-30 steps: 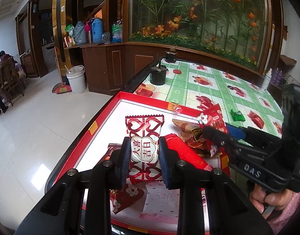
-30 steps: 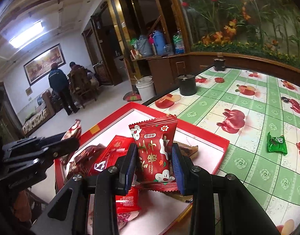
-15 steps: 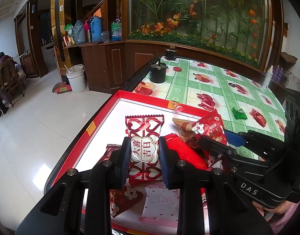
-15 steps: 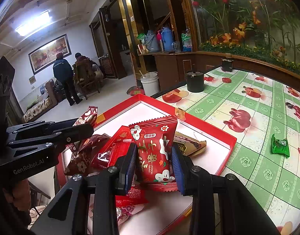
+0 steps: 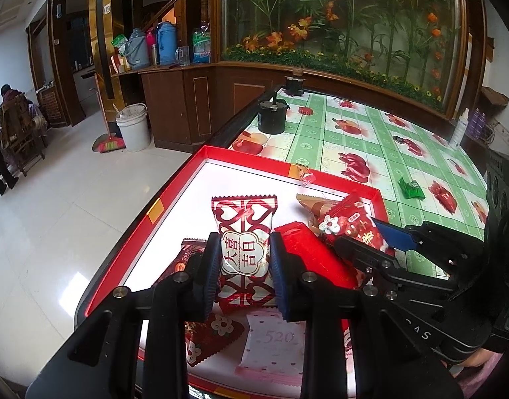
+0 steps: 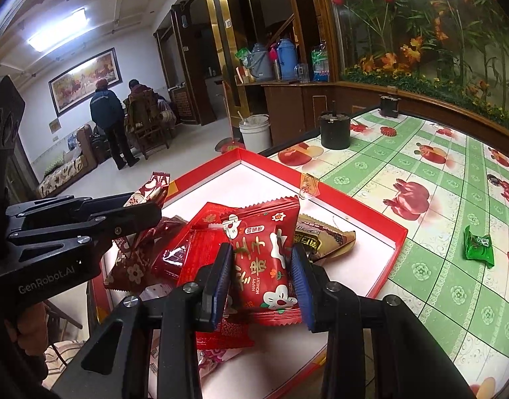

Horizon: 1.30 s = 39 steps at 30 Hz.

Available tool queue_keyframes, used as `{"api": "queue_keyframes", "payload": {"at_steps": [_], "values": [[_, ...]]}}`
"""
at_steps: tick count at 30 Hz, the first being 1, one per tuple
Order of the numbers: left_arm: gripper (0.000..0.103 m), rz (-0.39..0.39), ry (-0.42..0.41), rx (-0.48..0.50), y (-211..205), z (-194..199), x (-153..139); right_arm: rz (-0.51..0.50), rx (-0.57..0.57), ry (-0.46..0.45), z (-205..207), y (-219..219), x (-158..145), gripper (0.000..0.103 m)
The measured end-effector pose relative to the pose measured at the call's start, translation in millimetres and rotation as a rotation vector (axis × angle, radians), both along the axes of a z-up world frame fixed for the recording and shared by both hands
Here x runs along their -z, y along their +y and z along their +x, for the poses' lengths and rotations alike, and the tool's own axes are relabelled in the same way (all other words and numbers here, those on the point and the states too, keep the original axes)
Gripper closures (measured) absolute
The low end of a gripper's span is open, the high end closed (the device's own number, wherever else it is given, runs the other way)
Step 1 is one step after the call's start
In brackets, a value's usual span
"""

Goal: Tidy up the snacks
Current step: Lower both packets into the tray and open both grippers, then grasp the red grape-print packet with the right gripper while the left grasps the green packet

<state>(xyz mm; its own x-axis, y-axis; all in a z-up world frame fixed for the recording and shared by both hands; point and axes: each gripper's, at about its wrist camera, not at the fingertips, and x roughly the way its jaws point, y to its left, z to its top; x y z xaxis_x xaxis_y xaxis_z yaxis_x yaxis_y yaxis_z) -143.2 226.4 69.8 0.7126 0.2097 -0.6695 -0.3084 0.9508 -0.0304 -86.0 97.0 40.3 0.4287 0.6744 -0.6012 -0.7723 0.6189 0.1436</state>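
A red tray [image 5: 254, 159] [image 6: 354, 206] with a white floor holds several snack packets at the table's left edge. My left gripper [image 5: 244, 259] [image 6: 148, 206] is shut on a white and red heart-patterned packet [image 5: 243, 212] [image 6: 151, 188], held upright above the tray. My right gripper [image 6: 262, 266] [image 5: 371, 241] holds a red packet with white flowers [image 6: 264, 249] [image 5: 349, 224] over the pile. Its jaws are opening, and the pads still touch the packet's sides. The two grippers hang side by side over the tray.
On the green checked tablecloth to the right lie a green candy [image 5: 411, 189] [image 6: 479, 247] and a red candy [image 5: 442, 194]. A black pot [image 5: 271, 118] [image 6: 335, 131] stands beyond the tray. The tiled floor drops away at left, with people [image 6: 108, 116] far off.
The right gripper has sunk a little towards the pile in the tray, and its jaws stand slightly wider around the red packet. The left gripper has kept still with its packet.
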Motion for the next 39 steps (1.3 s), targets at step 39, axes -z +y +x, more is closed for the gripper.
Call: {"api": "queue_keyframes", "payload": {"at_steps": [39], "values": [[0.04, 0.235, 0.102, 0.439, -167.9, 130.5, -20.2, 0.081, 0.677, 0.299, 189.5, -274.1, 13.9, 0.044]]}}
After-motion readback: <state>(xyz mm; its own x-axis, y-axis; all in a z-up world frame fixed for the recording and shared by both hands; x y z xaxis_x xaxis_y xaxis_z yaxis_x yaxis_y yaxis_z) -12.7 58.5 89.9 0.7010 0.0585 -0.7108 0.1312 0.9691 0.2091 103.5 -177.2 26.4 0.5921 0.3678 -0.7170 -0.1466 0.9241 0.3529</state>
